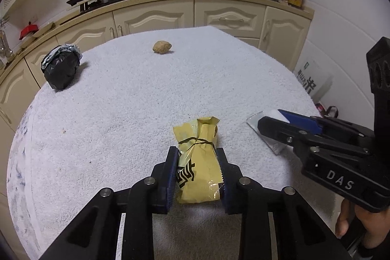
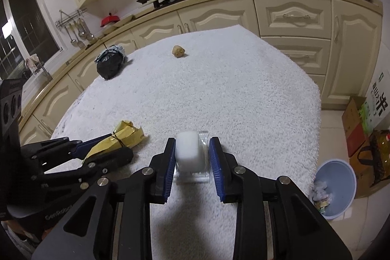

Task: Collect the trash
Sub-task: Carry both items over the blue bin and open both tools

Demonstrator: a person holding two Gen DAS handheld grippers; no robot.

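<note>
A yellow snack wrapper [image 1: 198,160] tied with a thin band lies on the white towel-covered table [image 1: 146,94]. My left gripper [image 1: 197,157] is shut on it, pads pressed on both sides; it also shows in the right wrist view [image 2: 126,138]. My right gripper [image 2: 192,150] straddles a clear plastic packet with a white block inside [image 2: 191,155]; its jaws stand slightly apart from the packet's sides. The packet [image 1: 265,128] shows in the left wrist view too. A black crumpled bag [image 1: 61,67] and a brown paper ball [image 1: 162,47] lie farther back.
A blue bin [image 2: 337,189] with trash in it stands on the floor right of the table. Cardboard boxes [image 2: 355,128] stand beside it. Kitchen cabinets [image 2: 292,16] with a stove, pan and bottles run behind the table.
</note>
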